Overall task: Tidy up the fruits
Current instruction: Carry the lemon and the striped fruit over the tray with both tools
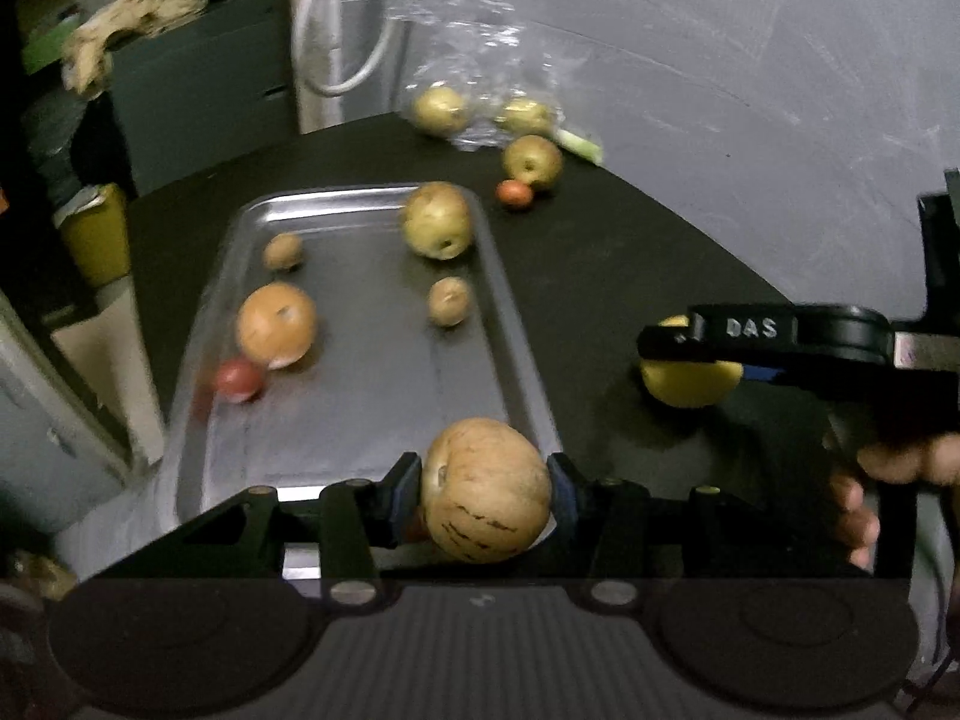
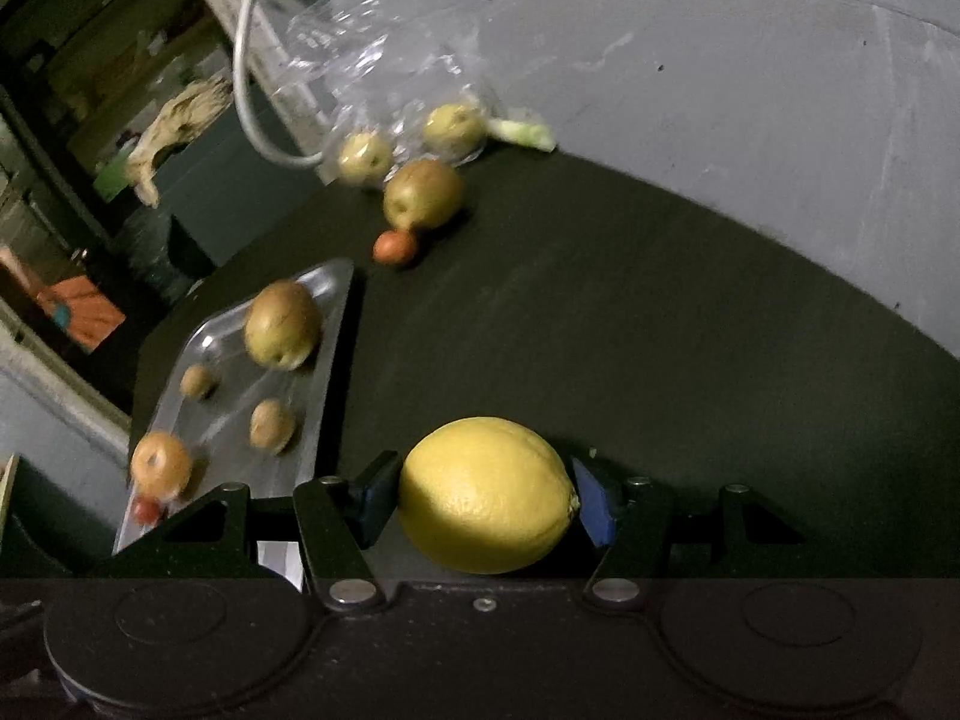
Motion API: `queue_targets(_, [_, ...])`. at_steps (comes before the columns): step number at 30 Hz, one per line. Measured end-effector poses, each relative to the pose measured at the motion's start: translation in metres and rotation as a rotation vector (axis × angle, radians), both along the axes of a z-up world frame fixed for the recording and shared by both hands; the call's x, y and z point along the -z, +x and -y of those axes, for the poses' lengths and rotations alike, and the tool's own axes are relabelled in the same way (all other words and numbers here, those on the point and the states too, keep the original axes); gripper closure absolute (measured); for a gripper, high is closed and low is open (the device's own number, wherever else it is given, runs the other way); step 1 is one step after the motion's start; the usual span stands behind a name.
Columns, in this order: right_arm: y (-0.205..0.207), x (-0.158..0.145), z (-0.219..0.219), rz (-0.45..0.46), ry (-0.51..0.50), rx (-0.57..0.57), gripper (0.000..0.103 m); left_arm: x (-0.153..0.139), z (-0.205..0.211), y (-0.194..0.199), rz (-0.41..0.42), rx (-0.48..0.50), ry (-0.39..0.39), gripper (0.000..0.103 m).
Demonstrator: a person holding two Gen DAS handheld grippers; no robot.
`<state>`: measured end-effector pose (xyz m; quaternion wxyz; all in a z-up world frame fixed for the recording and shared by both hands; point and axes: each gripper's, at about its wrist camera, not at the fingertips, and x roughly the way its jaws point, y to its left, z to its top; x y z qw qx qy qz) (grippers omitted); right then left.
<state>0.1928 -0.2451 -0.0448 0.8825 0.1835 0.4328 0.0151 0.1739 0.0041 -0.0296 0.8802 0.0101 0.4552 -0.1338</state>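
Fingers of the left gripper [image 1: 486,489] are clamped on a tan, streaked round fruit [image 1: 486,489], a blue-padded finger pressed to each side, held over the near end of the metal tray [image 1: 360,408]. Fingers of the right gripper [image 2: 485,495] grip a yellow lemon [image 2: 485,495] the same way, above the dark desk [image 2: 630,330] just right of the tray; in the left view the lemon shows under that gripper's black finger, with a hand [image 1: 864,492] at the handle.

On the tray lie 5 fruits: a large green-yellow apple [image 1: 437,220] at the far right corner, 2 small brown fruits [image 1: 448,300], one mid-tray and one near the far left, an orange fruit [image 1: 276,324] at the left side, and a small red fruit [image 1: 239,379] touching it.

Beyond the tray, on the desk, another green-yellow apple [image 1: 532,161] sits with a small red-orange fruit [image 1: 515,193] just beside it. Further back, a clear plastic bag [image 1: 474,48] holds 2 more pale fruits, with a green stalk [image 1: 579,144] beside it.
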Motion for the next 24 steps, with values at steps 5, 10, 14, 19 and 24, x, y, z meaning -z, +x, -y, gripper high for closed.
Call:
queue_targets(5, [-0.016, -0.003, -0.012, -0.004, -0.005, -0.041, 0.041, -0.003, -0.025, -0.014, 0.006, -0.073, -0.022, 0.054])
queue_targets(10, [-0.028, -0.01, -0.028, 0.013, -0.01, -0.085, 0.041, -0.007, -0.048, -0.02, 0.019, -0.145, -0.028, 0.054])
queue_targets(14, [-0.034, -0.016, -0.041, 0.028, -0.008, -0.124, 0.041, -0.007, -0.067, -0.021, 0.014, -0.208, -0.04, 0.054])
queue_targets(19, [-0.039, -0.02, -0.056, 0.035, -0.002, -0.162, 0.041, -0.005, -0.083, -0.021, 0.012, -0.253, -0.048, 0.054])
queue_targets(24, [-0.037, -0.024, -0.069, 0.039, -0.008, -0.188, 0.041, -0.002, -0.093, -0.016, 0.003, -0.278, -0.035, 0.054])
